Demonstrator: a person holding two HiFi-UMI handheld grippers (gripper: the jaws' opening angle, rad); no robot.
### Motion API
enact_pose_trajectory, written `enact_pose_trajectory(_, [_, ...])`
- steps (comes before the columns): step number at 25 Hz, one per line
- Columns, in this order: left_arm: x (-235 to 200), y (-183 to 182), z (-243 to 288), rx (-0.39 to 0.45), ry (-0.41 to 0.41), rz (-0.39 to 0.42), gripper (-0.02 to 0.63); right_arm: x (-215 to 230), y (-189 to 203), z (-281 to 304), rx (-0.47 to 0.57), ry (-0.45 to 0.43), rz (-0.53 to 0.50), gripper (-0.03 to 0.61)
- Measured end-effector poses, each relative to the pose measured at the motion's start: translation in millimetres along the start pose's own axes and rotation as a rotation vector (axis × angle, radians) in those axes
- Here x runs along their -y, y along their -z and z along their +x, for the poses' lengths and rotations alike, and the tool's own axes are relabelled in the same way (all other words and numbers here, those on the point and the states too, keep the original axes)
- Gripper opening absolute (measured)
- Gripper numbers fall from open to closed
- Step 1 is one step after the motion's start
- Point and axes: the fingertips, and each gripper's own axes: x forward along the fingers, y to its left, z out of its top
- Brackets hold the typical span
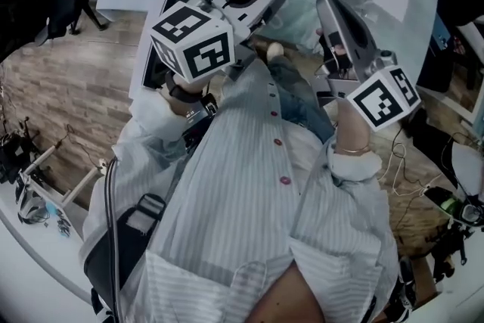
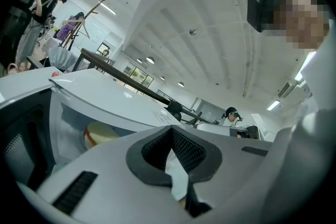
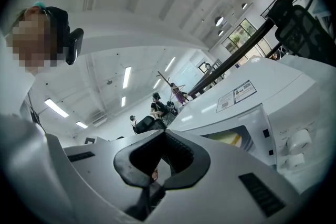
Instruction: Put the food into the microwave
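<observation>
Left gripper (image 2: 171,136): we see the two jaws pressed together, and nothing is pinched between them. It points forward, nearly level, toward the microwave (image 2: 105,96).
Right gripper (image 3: 164,136): here too the jaws are pressed together and empty. It lies beside the left one and also points at the microwave.
Marker cubes: in the head view one cube (image 1: 193,41) sits at the back of the left gripper and another (image 1: 383,98) on the right, both close to the person's striped shirt (image 1: 249,185).
Food (image 2: 101,134): it is inside the microwave cavity, apart from both grippers.
Food, direction: it is a pale, round, flat shape that lies level with its broad face up. Because it is round, we cannot give a long axis. An orange stripe shows at its left edge.
Microwave, direction: the open front faces the person and the wide side runs across in front of them.
Door (image 2: 21,149): it is swung open on the person's left, and it is dark with a mesh.
Only in the left gripper view: the door's inner side and the food seen directly.
Only in the right gripper view: the knobs (image 3: 297,140) right of the opening and a label (image 3: 239,93) on the top.
Only in the head view: both grippers together, and the wooden floor (image 1: 68,87).
</observation>
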Motion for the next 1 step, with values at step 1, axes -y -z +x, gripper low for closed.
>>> enact_pose_trajectory(1, [-0.1,-0.7,1.4,-0.002,0.004,0.007,0.008,1.2,-0.6,-1.7,0.002,0.003,-0.002,0.032])
